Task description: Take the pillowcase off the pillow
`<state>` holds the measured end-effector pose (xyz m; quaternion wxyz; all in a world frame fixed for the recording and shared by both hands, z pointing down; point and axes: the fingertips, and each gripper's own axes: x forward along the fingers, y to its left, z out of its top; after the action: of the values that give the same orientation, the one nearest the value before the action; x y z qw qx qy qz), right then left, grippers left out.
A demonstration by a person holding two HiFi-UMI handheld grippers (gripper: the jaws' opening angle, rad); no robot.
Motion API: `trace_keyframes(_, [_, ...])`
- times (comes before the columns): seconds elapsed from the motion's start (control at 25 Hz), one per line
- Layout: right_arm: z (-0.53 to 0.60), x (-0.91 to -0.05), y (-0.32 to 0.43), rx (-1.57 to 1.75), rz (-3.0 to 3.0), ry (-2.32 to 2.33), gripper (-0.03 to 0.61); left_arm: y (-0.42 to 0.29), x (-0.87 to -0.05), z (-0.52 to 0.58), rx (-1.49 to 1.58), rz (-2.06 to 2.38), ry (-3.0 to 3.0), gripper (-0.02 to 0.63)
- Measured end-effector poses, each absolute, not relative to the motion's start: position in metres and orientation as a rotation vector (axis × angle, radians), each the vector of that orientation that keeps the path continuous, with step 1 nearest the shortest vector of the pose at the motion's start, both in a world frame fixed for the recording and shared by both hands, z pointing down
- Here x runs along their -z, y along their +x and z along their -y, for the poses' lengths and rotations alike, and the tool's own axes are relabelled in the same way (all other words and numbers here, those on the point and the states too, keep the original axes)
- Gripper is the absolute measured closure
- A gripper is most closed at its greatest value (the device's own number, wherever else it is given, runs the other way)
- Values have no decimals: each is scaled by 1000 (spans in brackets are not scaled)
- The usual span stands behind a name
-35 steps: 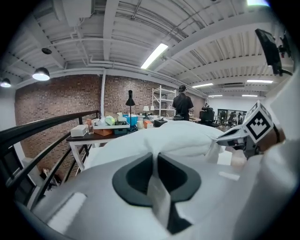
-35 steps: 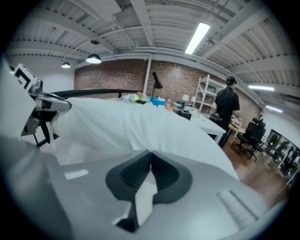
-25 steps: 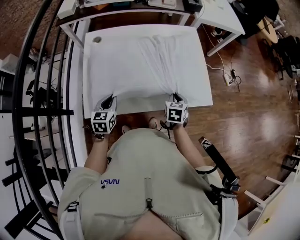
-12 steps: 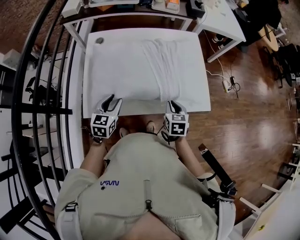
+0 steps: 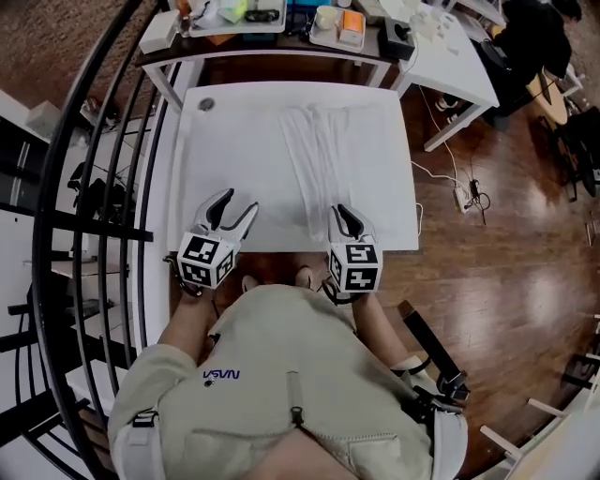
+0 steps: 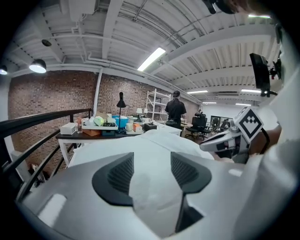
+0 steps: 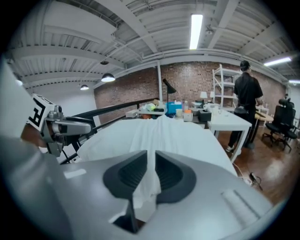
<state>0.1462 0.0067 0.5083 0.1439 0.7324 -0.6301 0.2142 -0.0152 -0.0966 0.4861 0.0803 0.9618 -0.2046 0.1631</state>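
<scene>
My right gripper (image 5: 339,212) is clamped on pillowcase (image 5: 317,155) fold at near edge. My left gripper (image 5: 237,202): jaws apart, just been opening, white cloth between, pads not pressing. Pillow (image 5: 234,155) lies flat on white table (image 5: 291,243), case bunched in ridge running away from me. Black railing (image 5: 103,187) left, wood floor (image 5: 497,234) right. I see cluttered desk (image 5: 281,19) beyond, brick wall (image 6: 47,101) farthest.
</scene>
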Motion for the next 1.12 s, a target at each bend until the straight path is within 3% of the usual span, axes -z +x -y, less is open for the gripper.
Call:
trace_keyframes(0.36, [27,-482,172,-515,1991,2072,518,29,-468,107,-509,733,2866,371])
trace_keyframes(0.8, [119,-450,178,-431,2002,1963,460,58,-461,174,-516,714,2872,338])
trace_keyframes(1.12, [201,-445,213,-428,1787,1947,426,84,-478,244,-614,591,2838,261])
